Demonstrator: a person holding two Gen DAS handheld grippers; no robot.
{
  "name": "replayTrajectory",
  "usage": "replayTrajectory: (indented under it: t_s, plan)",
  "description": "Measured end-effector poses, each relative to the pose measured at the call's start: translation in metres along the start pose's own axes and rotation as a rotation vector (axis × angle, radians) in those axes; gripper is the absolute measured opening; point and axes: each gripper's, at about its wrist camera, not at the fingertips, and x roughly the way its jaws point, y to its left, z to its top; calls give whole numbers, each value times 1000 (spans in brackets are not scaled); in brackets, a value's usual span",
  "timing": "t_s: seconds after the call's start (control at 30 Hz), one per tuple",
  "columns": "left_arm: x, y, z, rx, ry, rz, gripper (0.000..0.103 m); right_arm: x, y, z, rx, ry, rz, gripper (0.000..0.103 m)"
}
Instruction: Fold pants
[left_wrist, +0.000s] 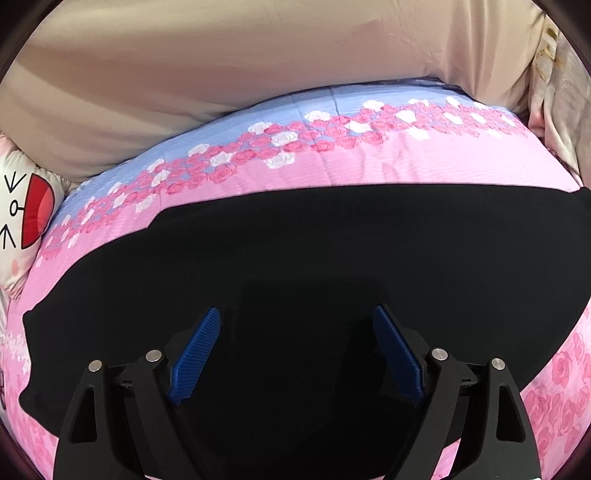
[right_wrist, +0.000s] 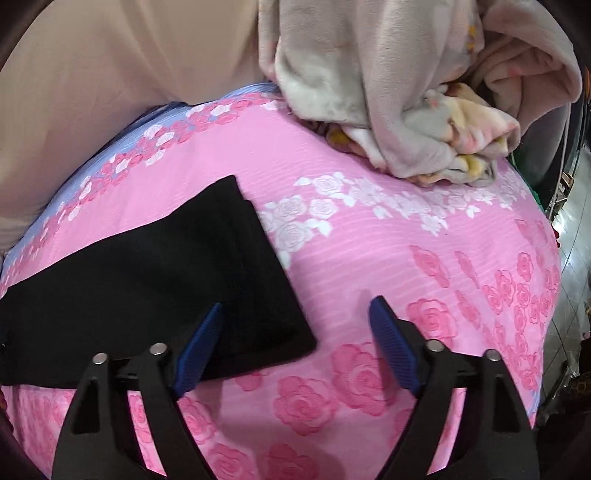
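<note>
So the black pants (left_wrist: 295, 258) are lying flat on the bed, spread across the pink rose-print bedspread (left_wrist: 332, 166). In the left wrist view they fill the whole middle and lower part of the frame as one long dark band. In the right wrist view you get one end of them (right_wrist: 166, 288) in the lower left, with a squared-off edge and a clean corner pointing toward the bottom centre. They look neatly laid out, maybe already doubled leg on leg, but the fabric is too dark to say for sure.

Both tools are empty. The left hand-held gripper (left_wrist: 295, 354) hangs over the middle of the pants with its blue pads spread wide and nothing between them. The right hand-held gripper (right_wrist: 295, 347) is also wide apart, straddling that near corner, with the left pad over black cloth and the right pad over bare bedspread.

My guess: we're between folds. The next move needs each gripper to drop onto an edge, pinch all the layers, and carry that end over toward the other.

Further out there's a crumpled fleece blanket (right_wrist: 406, 110) upper right, a beige sheet (left_wrist: 221, 74) along the top and a cartoon pillow (left_wrist: 26, 206) at the left edge.
</note>
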Motion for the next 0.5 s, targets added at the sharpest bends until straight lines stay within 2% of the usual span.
replayTrajectory:
  t_s: [0.07,0.1,0.17,0.2,0.23,0.27,0.3,0.33,0.5]
  plan:
    - [3,4,-6,-10,13,1,84,0,10,-2,-37,-8,-4,77]
    - [4,5,-7,-16,15,-1,84,0,12,-2,-32,-3,16,63]
    - [2,12,-12,-35,15,-9,86,-1,16,-1,-32,6,27,53]
    - [1,15,-15,-41,15,-13,86,-1,16,-1,-22,14,49,41]
    - [0,19,-18,-43,15,-16,86,0,17,-1,-7,23,71,34]
    - [-1,21,-20,-45,13,-17,86,-1,17,-1,-2,25,76,31]
    - [-2,24,-22,-46,13,-18,86,-2,19,-1,1,28,82,24]
    - [-3,27,-23,-47,13,-20,86,-5,22,-1,11,25,89,20]
    - [-16,55,-33,-82,-14,-18,86,-34,58,6,-9,-34,121,19]
